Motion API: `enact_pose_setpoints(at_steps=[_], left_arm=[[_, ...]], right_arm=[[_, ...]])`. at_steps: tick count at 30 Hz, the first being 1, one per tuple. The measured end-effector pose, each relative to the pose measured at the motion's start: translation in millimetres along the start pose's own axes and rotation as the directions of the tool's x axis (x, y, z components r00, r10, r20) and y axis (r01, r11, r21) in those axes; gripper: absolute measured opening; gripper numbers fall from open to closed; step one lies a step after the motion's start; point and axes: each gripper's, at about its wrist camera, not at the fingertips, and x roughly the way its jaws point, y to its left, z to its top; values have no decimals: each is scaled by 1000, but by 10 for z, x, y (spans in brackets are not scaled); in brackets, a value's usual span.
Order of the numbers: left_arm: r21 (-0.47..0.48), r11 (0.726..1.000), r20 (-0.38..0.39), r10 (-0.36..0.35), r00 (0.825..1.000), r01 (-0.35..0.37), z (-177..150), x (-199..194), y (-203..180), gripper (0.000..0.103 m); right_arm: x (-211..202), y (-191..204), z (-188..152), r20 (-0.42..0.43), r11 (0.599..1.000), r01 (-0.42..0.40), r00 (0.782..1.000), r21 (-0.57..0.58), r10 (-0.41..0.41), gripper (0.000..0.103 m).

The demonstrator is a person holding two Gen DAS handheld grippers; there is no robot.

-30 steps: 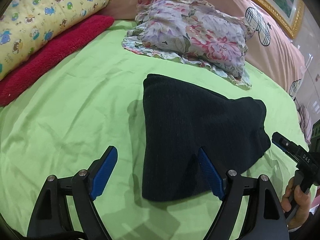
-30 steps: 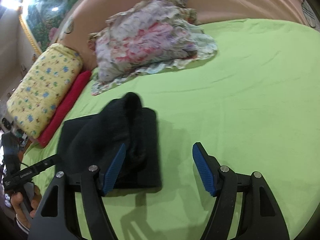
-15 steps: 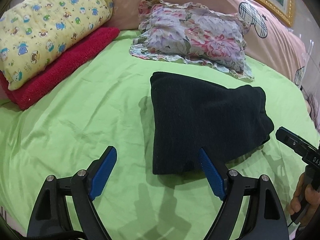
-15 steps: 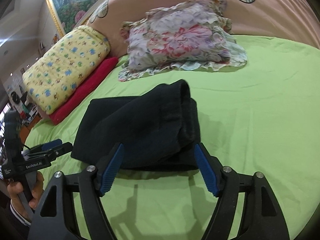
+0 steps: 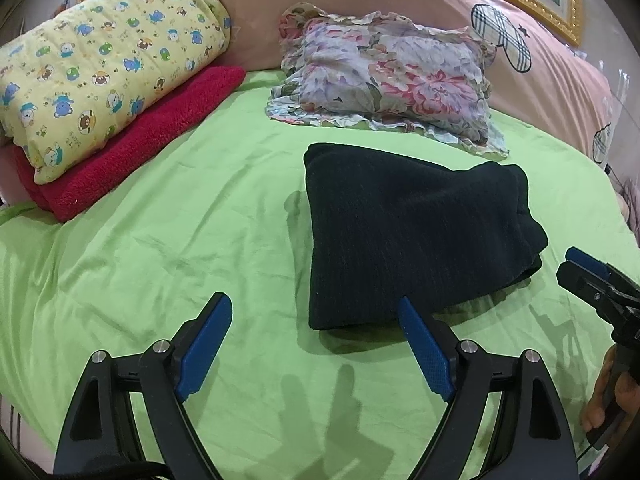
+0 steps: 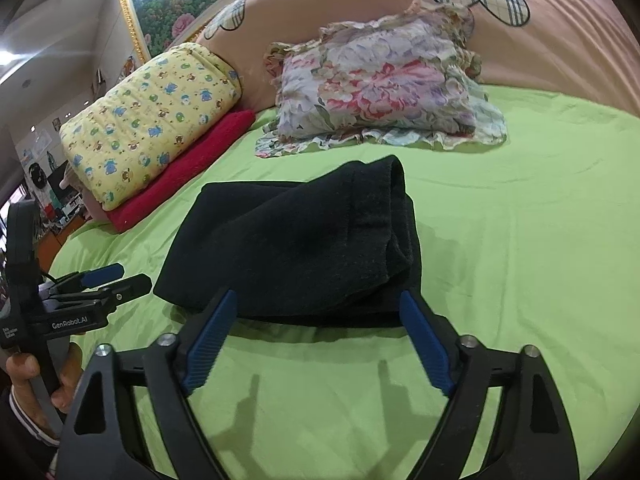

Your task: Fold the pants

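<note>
The black pants (image 5: 412,236) lie folded into a thick bundle on the green sheet of the bed (image 5: 160,248), about the middle of it, with the layered, rolled edges turned toward the right side in the left wrist view. Neither tool touches them. The left tool (image 5: 314,328) hovers over bare sheet at the near edge of the bed, its blue pads spread wide with nothing between them; its right pad sits just in front of the bundle's near corner. The right tool (image 6: 318,322) hangs just short of the bundle's near edge, its jaws opening, and the fabric lies beyond the pads rather than pinched by them. Behind the pants, toward the head of the bed, a flowered pillow (image 5: 392,80) with a ruffled border rests against a pink headboard cover (image 5: 560,92). At the far left corner a yellow bear-print quilt (image 5: 104,64) lies stacked on a red blanket (image 5: 136,148). The sheet around the bundle is creased.
</note>
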Motion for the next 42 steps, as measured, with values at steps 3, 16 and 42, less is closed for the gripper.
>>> enact_pose_setpoints(at_steps=[3, 16, 42], left_arm=[[8, 1000, 3, 3, 1000, -3, -37, -9, -17, 87], [5, 1000, 0, 8, 1000, -8, -122, 23, -4, 87], [15, 1000, -6, 9, 1000, -9, -104, 185, -74, 88]], right_arm=[[-31, 61, -19, 14, 999, -8, 1000, -34, 9, 89], [69, 151, -95, -7, 997, -12, 1000, -74, 12, 90], [182, 125, -153, -24, 997, -9, 1000, -70, 8, 94]])
